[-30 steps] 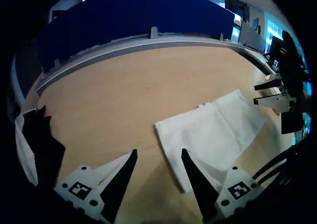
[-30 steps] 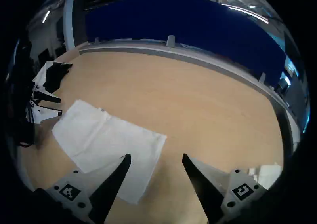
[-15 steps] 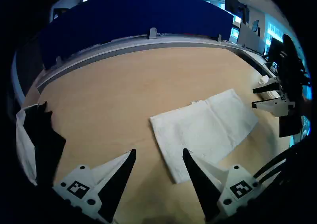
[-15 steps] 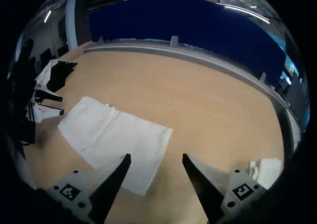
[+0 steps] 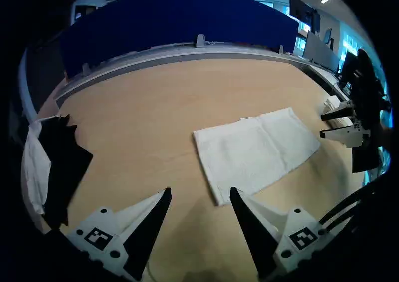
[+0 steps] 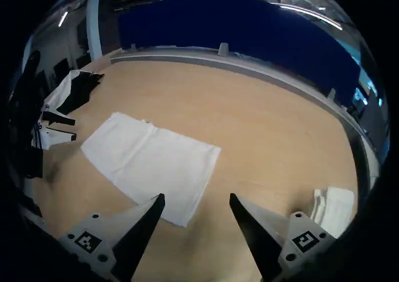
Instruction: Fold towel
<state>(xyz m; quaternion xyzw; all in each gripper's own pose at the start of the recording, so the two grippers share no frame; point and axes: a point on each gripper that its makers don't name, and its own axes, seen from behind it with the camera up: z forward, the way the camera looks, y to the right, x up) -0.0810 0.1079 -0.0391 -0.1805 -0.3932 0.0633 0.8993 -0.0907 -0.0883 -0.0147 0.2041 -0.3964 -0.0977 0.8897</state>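
Jaws on the left gripper (image 5: 199, 190) are being held wide apart, with nothing gripped between them.

Left gripper view: the towel (image 5: 254, 152) is being seen lying flat on the wooden table (image 5: 149, 112), a white rectangle with a faint crease across it. Its near corner is lying just ahead of the right-hand finger. A second ago the cloth was being overlapped by that finger; now the corner is being cleared and the towel is being viewed from farther back. The right gripper (image 5: 321, 125) is being held off the towel's far end, fingers parted and empty. A heap of black and white cloth (image 5: 55, 167) is being left at the table's edge, well apart.

Right gripper view: the right gripper (image 6: 196, 196) is likewise being kept spread and empty. The towel (image 6: 149, 160) is being shown ahead and to the left. Its near corner is just clear of the left-hand finger, which was covering it earlier. The left gripper (image 6: 75, 130) is being held beside the towel's far end, not touching it. A small folded white stack (image 6: 336, 207) is being left near the right edge, well apart.

Judgement: both grippers are being drawn back from a towel already lying squared. Either this fold is being finished, or room is being made for a fresh grasp.
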